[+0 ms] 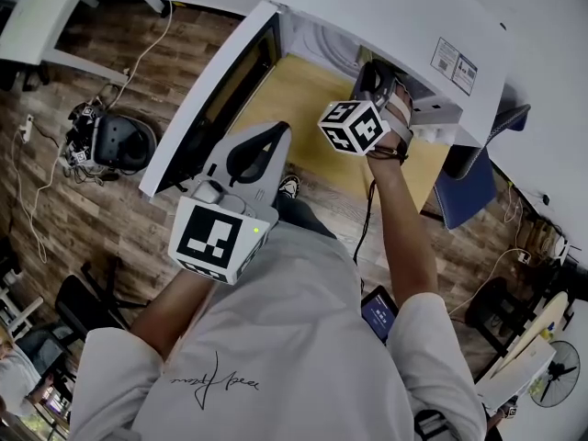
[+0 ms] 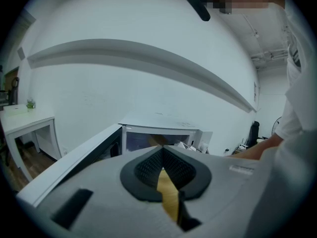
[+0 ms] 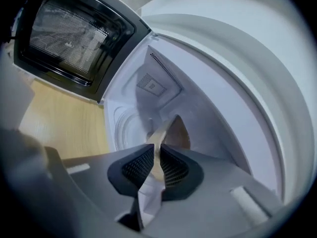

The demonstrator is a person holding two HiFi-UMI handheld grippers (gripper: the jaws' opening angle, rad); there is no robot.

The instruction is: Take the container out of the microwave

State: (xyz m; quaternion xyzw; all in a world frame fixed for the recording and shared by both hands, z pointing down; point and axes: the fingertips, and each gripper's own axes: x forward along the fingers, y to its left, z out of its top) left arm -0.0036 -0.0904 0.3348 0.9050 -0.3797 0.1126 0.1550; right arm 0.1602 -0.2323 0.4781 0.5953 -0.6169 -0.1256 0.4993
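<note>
Pinching the rim of the tan thin-walled container (image 3: 176, 130) is the right gripper (image 3: 157, 150), pads clamped on the wall edge. The container is inside the white microwave (image 3: 198, 83) cavity, near the mouth, with the black-framed door (image 3: 74, 33) swung open. Can't tell if it's lifted or resting. Left gripper (image 2: 162, 150) has its tips together and is empty, outside the oven. The container looks light and flexy, so a one-sided pinch may buckle the rim. Contents unseen, so keep it level and support the base if it sags.

The microwave (image 1: 386, 16) stands on the table (image 1: 294, 90), door (image 1: 204, 108) open leftward, container (image 3: 178, 131) at its mouth.
</note>
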